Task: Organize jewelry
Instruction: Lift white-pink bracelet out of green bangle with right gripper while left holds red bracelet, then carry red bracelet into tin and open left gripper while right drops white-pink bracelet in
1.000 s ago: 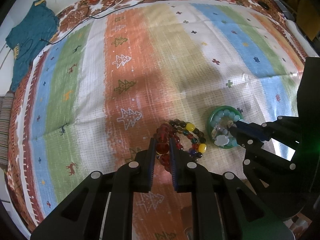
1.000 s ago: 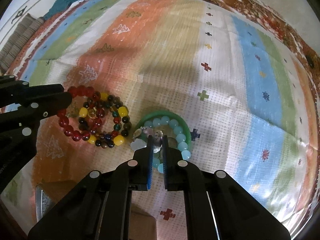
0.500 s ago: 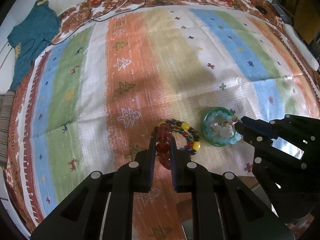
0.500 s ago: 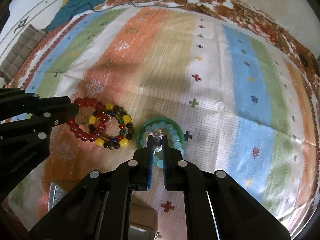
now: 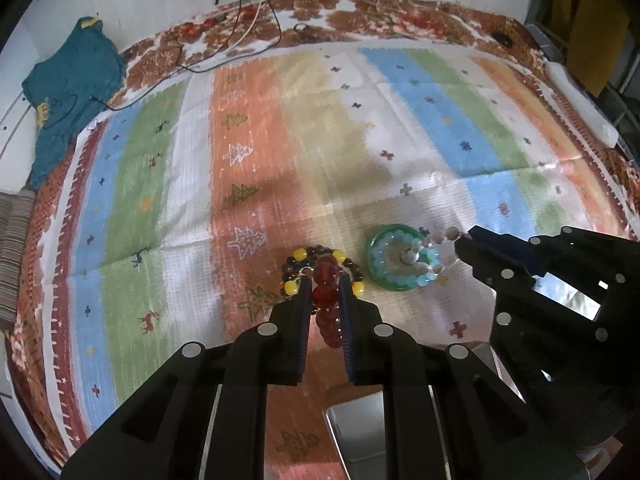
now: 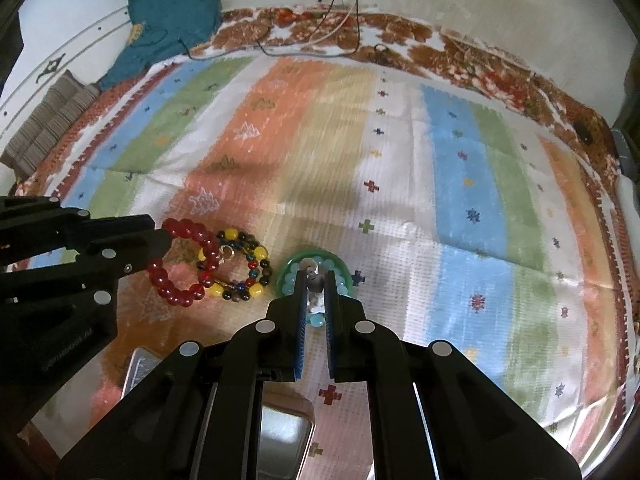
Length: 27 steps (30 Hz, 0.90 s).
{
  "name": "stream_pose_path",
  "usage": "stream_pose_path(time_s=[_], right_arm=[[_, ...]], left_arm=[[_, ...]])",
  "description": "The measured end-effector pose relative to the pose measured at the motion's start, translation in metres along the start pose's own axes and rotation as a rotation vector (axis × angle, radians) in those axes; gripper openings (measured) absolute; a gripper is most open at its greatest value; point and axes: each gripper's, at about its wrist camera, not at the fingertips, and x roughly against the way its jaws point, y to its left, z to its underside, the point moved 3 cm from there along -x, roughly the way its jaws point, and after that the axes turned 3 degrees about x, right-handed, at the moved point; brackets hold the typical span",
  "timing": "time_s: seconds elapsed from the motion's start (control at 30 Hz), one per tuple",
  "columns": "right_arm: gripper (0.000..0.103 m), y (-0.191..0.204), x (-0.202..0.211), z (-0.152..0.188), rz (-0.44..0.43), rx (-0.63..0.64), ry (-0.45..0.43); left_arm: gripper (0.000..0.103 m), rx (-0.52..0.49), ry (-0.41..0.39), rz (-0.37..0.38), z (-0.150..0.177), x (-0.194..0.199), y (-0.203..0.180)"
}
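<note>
My left gripper [image 5: 325, 284] is shut on a red bead bracelet [image 5: 325, 295] and holds it lifted; from the right wrist view the bracelet [image 6: 176, 264] hangs from the left gripper [image 6: 162, 240]. A multicoloured bead bracelet [image 5: 298, 266] with yellow beads lies on the cloth beneath it [image 6: 240, 264]. My right gripper [image 6: 314, 280] is shut on a pale bead bracelet [image 6: 315, 292], lifted above a green bangle [image 6: 286, 272] and a light-blue bead bracelet [image 6: 334, 280]. In the left wrist view the pale bracelet [image 5: 438, 240] stretches from the right gripper [image 5: 460, 242] to the bangle [image 5: 374, 276].
A striped patterned cloth [image 5: 360, 140] covers the surface. A metal tray [image 5: 360, 432] lies close below both grippers, also in the right wrist view [image 6: 280, 440]. A teal garment [image 5: 68, 92] and cables [image 5: 240, 20] lie at the far edge.
Both grippers have risen and pulled back. The red bracelet has lifted off the multicoloured one. The pale bracelet has lifted out of the green bangle.
</note>
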Motion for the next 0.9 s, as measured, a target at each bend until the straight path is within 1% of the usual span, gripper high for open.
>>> stream_pose_path(time_s=[0.1, 0.23, 0.37, 0.67, 0.9], right_arm=[[0.009, 0.000, 0.009, 0.002, 0.000, -0.010, -0.023], [0.009, 0.003, 0.020, 0.006, 0.023, 0.001, -0.048], [0.009, 0.005, 0.036, 0.009, 0.028, -0.002, -0.090], [0.009, 0.013, 0.061, 0.022, 0.001, -0.004, -0.131], [0.009, 0.024, 0.080, 0.037, -0.015, 0.009, -0.164]], left_arm=[[0.013, 0.001, -0.024, 0.008, 0.003, 0.012, -0.003], [0.013, -0.006, -0.043, 0.012, 0.010, 0.022, -0.007], [0.013, -0.007, -0.062, 0.022, 0.016, 0.033, -0.012], [0.013, 0.021, -0.112, 0.058, 0.031, 0.061, -0.011], [0.013, 0.023, -0.135, 0.059, 0.047, 0.076, -0.012]])
